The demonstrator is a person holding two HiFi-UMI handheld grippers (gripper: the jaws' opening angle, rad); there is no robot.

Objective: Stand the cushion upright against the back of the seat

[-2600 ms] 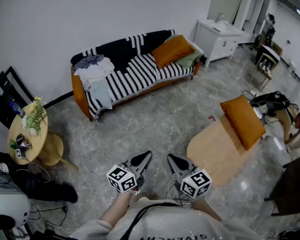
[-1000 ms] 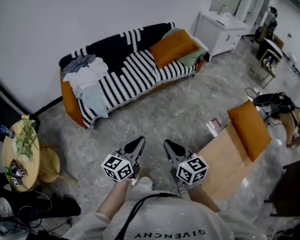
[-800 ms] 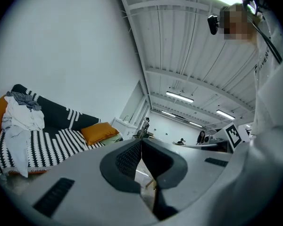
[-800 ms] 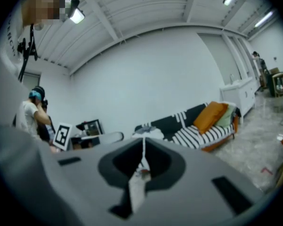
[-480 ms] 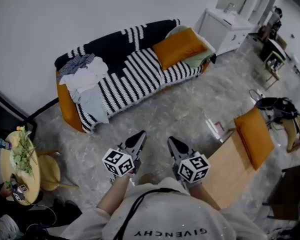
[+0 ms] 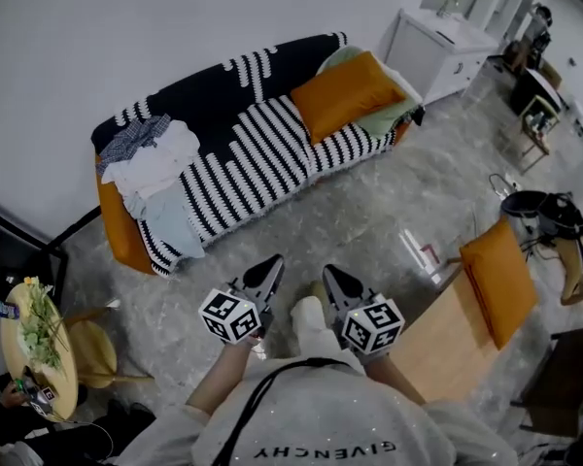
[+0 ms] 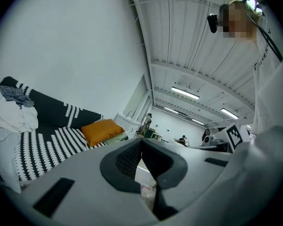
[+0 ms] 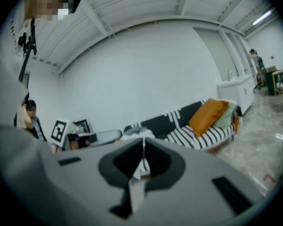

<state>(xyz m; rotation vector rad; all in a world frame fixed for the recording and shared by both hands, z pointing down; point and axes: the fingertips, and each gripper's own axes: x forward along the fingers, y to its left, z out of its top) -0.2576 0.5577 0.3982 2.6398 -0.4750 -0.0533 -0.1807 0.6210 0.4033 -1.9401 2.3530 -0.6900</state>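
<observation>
My left gripper (image 6: 270, 265) and right gripper (image 6: 330, 278) are side by side at twelve o'clock, closest to me, each with its jaws pressed together on nothing. At three o'clock, a flat orange fabric cushion (image 6: 500, 280) lies on the light wooden table (image 6: 437, 343). Farther off at one o'clock, a second orange fabric cushion (image 6: 345, 95) rests tilted at the right end of the black-and-white striped sofa (image 6: 233, 153), well apart from both grippers.

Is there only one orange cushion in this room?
No, one orange cushion sits on the striped sofa and a second orange cushion lies on the wooden table.
</observation>
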